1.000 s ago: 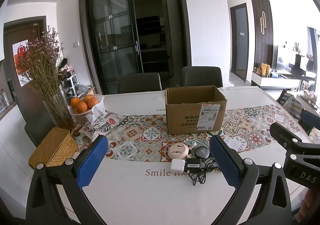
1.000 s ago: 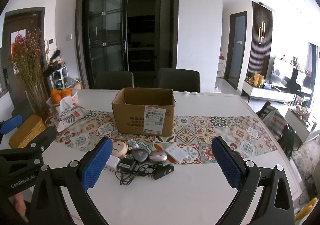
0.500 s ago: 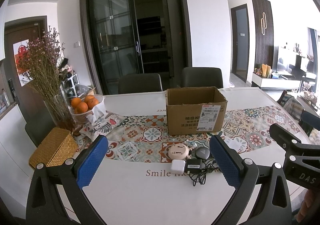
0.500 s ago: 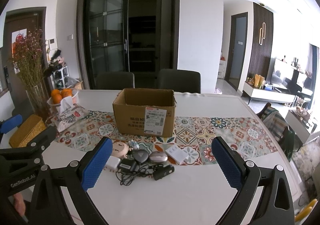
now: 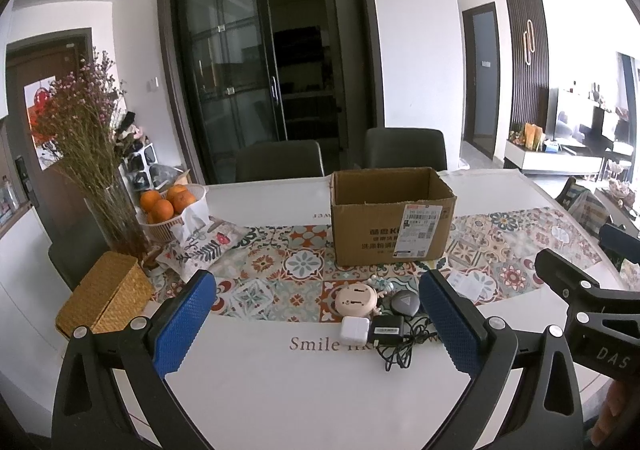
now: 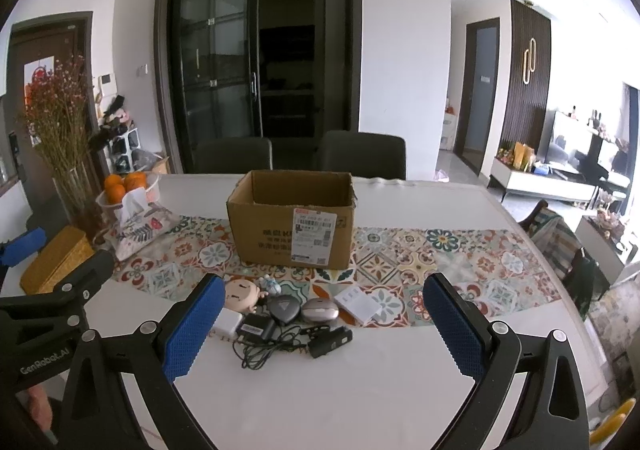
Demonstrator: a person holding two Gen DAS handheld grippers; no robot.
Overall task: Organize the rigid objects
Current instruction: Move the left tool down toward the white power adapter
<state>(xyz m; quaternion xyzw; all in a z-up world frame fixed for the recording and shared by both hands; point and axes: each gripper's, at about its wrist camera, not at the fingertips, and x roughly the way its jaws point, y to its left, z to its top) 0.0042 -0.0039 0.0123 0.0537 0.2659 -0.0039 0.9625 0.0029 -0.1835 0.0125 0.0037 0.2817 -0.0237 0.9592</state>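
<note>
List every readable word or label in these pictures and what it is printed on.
"Smile": white table near the edge; the rest is hidden.
"DAS": right gripper's body.
"GenRobot.AI": left gripper's body.
Cardboard box: shipping label and printed characters too small to read.

White dining table (image 6: 360, 390) with a patterned tile-print runner (image 6: 420, 258) laid across its width. On the runner — an open cardboard box (image 6: 292, 226) bearing a shipping label, upright near the middle. Just in front of the box, at the runner's near edge and spilling onto bare tabletop, a tight cluster: a round cartoon-face item (image 6: 241, 295), a white charger cube (image 6: 229, 323), a black adapter with coiled cable (image 6: 256, 334), a dark rounded case (image 6: 283, 308), a grey mouse-like case (image 6: 320, 309), a white card box (image 6: 358, 304), a small black device (image 6: 330, 342). At the left end — a woven box (image 5: 105, 298), a floral tissue pouch (image 5: 200, 246), a basket of oranges (image 5: 170, 210), a glass vase of dried flowers (image 5: 114, 222).
</note>
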